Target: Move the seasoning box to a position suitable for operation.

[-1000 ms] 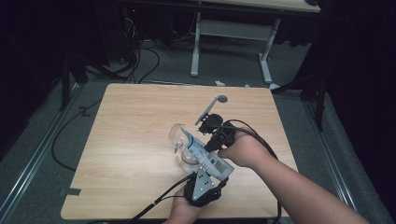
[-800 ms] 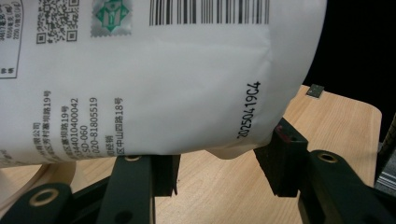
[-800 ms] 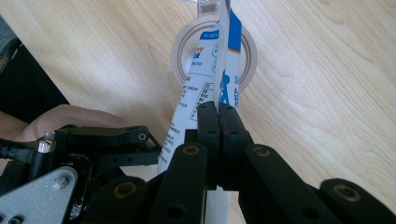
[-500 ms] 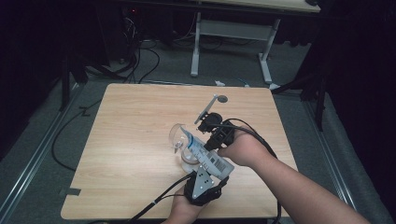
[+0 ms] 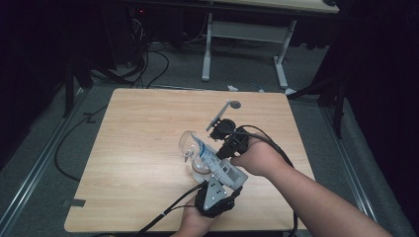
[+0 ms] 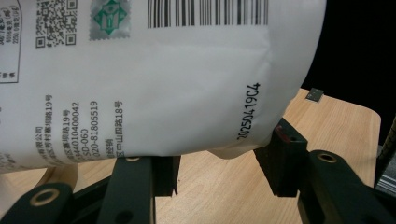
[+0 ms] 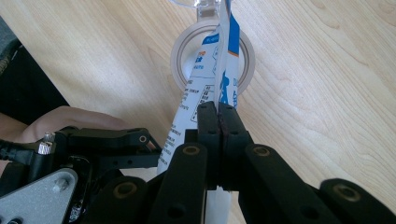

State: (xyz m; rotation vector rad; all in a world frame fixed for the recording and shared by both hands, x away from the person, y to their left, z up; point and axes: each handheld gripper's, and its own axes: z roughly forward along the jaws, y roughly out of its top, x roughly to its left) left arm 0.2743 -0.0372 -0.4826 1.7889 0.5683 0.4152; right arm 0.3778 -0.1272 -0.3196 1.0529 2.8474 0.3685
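Right tongs point(image 7: 218, 109) are pressed together on the flat upper part of the white plastic pouch with blue print and a barcode point(image 7: 226, 70). They pinch it across its thin edge, probably so that the soft pack cannot fold over while it is tipped. In the high view the right tongs point(image 5: 225, 132) sit at the far right of the pouch point(image 5: 217, 163), which slants up and away from the near edge of the pale wooden table point(image 5: 138, 128). Its far end reaches the rounded clear glass vessel point(image 5: 188, 144) near the table's middle, an angle that looks chosen for emptying the pouch into the vessel. Left tongs point(image 6: 224, 163) stand with their 2 jaws apart under the pouch's lower, sealed end point(image 6: 163, 93). Whether the pads press on it or merely prop it from below I cannot tell. In the high view the left tongs point(image 5: 212, 197) are near the table's front edge, a sensible spot for carrying the pack's weight while the other hand steers. A beige ring point(image 7: 182, 46) lies flat on the wood under the pouch's far end, just beside the vessel. What the ring is I cannot say for sure.
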